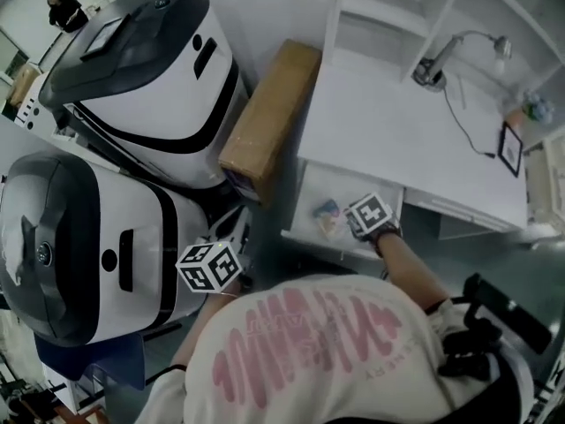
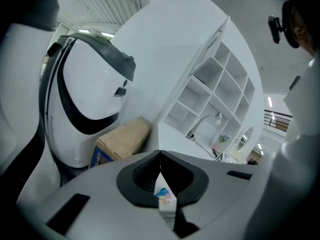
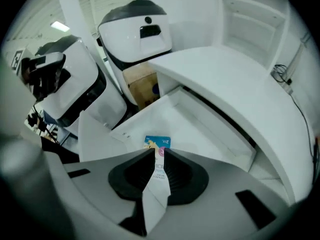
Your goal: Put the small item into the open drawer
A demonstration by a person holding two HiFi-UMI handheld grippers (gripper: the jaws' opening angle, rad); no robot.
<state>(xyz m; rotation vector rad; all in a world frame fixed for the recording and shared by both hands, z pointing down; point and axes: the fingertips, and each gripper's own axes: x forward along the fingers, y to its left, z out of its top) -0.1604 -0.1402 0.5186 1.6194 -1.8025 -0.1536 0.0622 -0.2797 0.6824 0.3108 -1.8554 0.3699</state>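
**A:** What is biggest around the claws?

**B:** 2 white machines (image 1: 132, 78) with dark tops, ahead and to the left of both claws. Then the white bench (image 1: 397, 122) with its shelves, ahead and to the right of the left claw (image 2: 160, 152).

**A:** And between those?

**B:** 1 cardboard box (image 1: 269, 117), ahead-left of the left claw, standing between the machines and the bench.

**A:** Where is the drawer?

**B:** The open drawer (image 3: 190, 124) lies straight beyond the tips of the right claw (image 3: 158, 150), under the bench top. A desk lamp (image 1: 429, 73) stands on the bench, further off beyond that claw.

**A:** What are the claws doing?

**B:** The right claw is clamped on a blue-topped packet (image 3: 159, 176). The blue end pokes past the tips, over the drawer floor. I cannot tell whether it touches. The left claw's jaws are pressed together on a colour-printed packet (image 2: 164, 195), which sits behind the tips. That claw is outside the drawer, to the right claw's left.
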